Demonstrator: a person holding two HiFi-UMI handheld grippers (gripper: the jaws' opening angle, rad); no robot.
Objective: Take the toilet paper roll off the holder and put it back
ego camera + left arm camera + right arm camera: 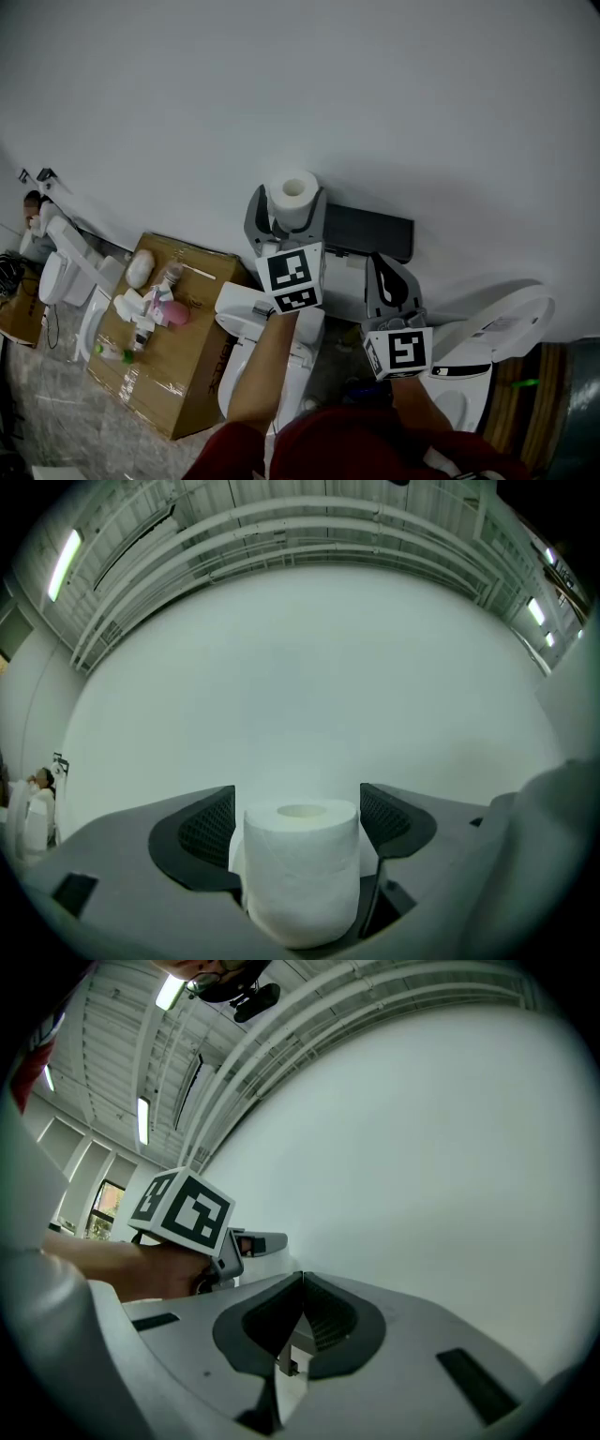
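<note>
- Wall [375, 94], plain white, fills most of the head view and carries the holder [370, 232], a dark rectangular box fixed flat against it. Every place below is given from that holder.
- Cardboard box [192, 356], large and brown, sits well to the lower left of the holder with small bottles and pink and white odds and ends on its top.
- Two white toilets: one [239, 319] below and left of the holder, under my left forearm, and one with a raised lid [497, 323] below and to the right.
- My left gripper [287, 217] is up and just left of the holder. Its jaws stand wide apart, one on each side of the roll, and I judge they are pressing on it and carrying it.
- My right gripper [298, 1288] hangs just below the holder's lower edge. Its jaws are pressed fully together with nothing between them.
- The toilet paper roll [302, 874], white and full, stands upright with its core hole facing up. It is just left of the holder's top corner and clear of it.
- Progress, as I judge it: the roll is already off the holder, so the first half looks done. Carrying it to the right and seating it back on the holder is what remains.
</note>
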